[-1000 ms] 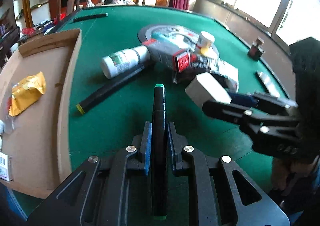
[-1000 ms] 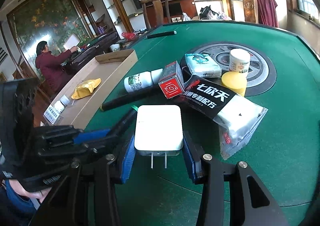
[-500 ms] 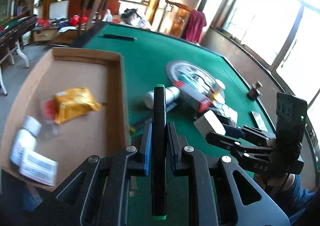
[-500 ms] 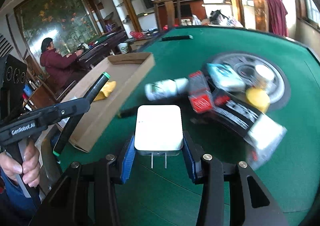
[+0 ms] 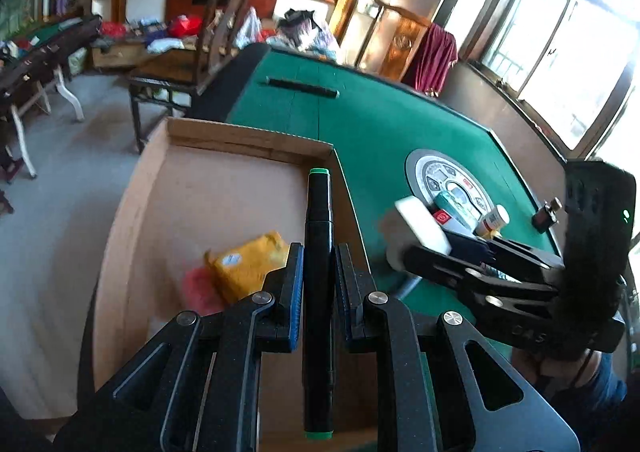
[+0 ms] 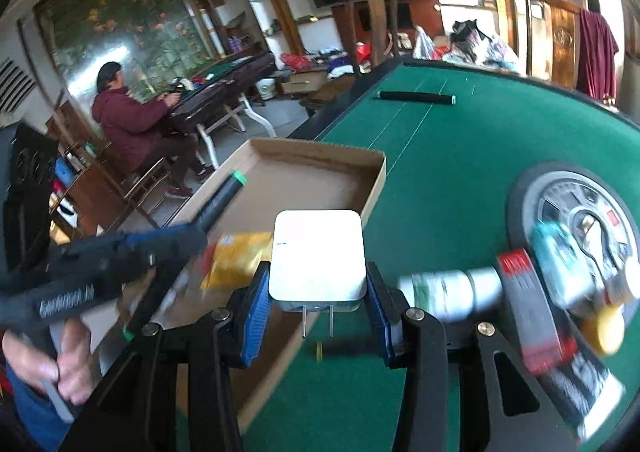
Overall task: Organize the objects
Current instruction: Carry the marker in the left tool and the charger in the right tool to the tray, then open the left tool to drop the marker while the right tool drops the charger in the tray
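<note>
green felt covers the tabletop (image 6: 460, 172), with a cardboard tray (image 5: 248, 140) at its edge. left gripper (image 5: 318, 264) hangs over the tray, fingers pinching a black marker (image 5: 318, 220) with green caps. right gripper (image 6: 316, 292), beside the tray's wall, has its fingers clamped on a white charger (image 6: 318, 252), prongs facing the camera. a yellow packet (image 5: 248, 264) lies in the tray.

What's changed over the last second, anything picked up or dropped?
Both hand-held grippers swung from the clutter toward the cardboard tray; the left now hangs over it. Nothing grabbed or released: left still clamps the black marker, right the white charger.
</note>
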Demonstrator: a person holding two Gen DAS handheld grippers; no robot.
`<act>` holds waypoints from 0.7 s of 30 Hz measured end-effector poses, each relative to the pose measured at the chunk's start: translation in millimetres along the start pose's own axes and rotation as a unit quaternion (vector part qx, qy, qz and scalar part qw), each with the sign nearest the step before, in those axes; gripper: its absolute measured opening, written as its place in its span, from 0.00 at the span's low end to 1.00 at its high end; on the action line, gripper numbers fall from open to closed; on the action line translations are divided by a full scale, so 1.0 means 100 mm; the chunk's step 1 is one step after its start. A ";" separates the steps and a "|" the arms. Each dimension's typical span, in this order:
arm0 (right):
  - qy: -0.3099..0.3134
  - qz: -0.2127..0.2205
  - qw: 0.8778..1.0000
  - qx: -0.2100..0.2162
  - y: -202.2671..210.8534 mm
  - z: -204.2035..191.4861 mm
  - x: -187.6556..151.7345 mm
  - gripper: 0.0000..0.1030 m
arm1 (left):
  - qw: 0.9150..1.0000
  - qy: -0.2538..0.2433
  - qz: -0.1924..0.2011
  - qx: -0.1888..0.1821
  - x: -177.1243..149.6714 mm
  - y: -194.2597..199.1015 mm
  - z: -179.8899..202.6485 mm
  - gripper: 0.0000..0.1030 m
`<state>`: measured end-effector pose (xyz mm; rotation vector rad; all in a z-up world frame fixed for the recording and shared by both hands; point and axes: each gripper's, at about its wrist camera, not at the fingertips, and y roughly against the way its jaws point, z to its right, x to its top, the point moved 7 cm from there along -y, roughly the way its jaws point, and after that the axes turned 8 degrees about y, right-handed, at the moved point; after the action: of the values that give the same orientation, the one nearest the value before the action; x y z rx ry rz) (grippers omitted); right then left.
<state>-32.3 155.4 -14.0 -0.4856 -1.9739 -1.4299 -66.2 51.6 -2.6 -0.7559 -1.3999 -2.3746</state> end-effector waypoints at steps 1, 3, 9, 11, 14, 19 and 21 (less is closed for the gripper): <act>-0.011 -0.005 1.000 0.001 -0.10 0.04 0.07 0.43 | 1.000 0.010 0.000 0.004 0.05 -0.06 -0.03 0.14; -0.030 -0.013 0.999 0.000 -0.29 0.12 0.22 0.43 | 1.000 0.023 -0.016 0.000 0.14 -0.23 -0.08 0.14; -0.043 -0.031 0.998 -0.016 -0.66 0.22 0.45 0.43 | 0.996 0.083 -0.041 0.002 0.36 -0.64 -0.31 0.14; -0.052 -0.038 0.998 -0.011 -0.79 0.23 0.49 0.43 | 0.994 0.101 -0.051 -0.001 0.39 -0.73 -0.39 0.14; -0.054 -0.044 0.997 -0.016 -0.92 0.25 0.54 0.43 | 0.991 0.119 -0.059 -0.008 0.41 -0.78 -0.45 0.14; -0.062 -0.053 0.996 -0.026 -1.08 0.30 0.54 0.43 | 0.987 0.144 -0.075 -0.004 0.37 -0.88 -0.50 0.14; -0.058 -0.047 0.997 -0.031 -1.11 0.29 0.57 0.43 | 0.985 0.151 -0.079 -0.004 0.35 -0.90 -0.50 0.14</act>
<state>-151.2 141.1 -58.1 -0.5200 -2.0728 -1.5576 -153.5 52.7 -68.1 -0.2775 -1.3639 -2.4855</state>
